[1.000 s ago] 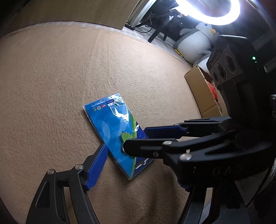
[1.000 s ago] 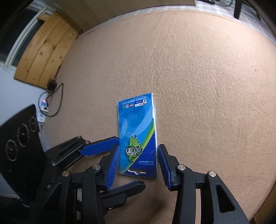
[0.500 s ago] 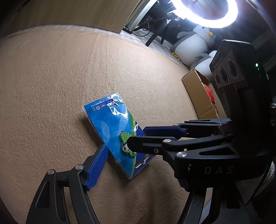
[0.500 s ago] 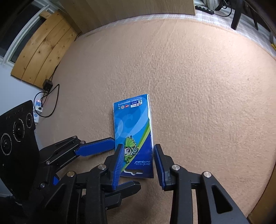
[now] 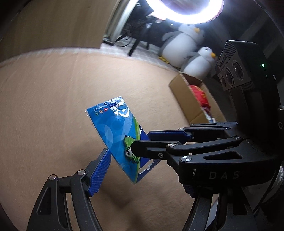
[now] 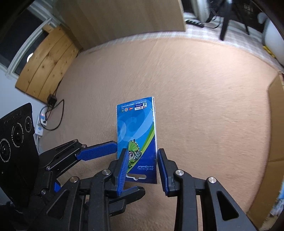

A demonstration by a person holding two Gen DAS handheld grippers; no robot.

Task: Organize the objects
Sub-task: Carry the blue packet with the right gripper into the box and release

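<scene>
Two claws meet around one packet, above a wide tan carpeted floor (image 6: 204, 92) that fills most of both views. At the carpet's far right edge, as the left wrist view shows it, stands an open brown cardboard box (image 5: 184, 96) with something red inside, well apart from the packet. Behind that box sit two grey-and-white penguin plush toys (image 5: 182, 46), under a bright ring light (image 5: 184, 12). On the opposite side of the packet, in the right wrist view, a slanted panel of pale wooden planks (image 6: 46, 65) leans by the wall, with a small black plug and cable (image 6: 52, 99) below it.

Next in size is the flat blue rectangular card packet in clear wrap (image 6: 136, 135), printed with a green cartoon mascot. It is lifted off the carpet and tilted, its hang-hole end nearest the right claw (image 6: 142, 168). That claw is clamped across the packet's width near the mascot, one blue ribbed finger pad (image 6: 123, 168) on each long edge. The left claw (image 5: 127, 152) stands apart, spread wide beside the packet: one blue pad (image 5: 99, 170) touches or sits just beside the packet's lower edge, and I cannot tell which.
</scene>
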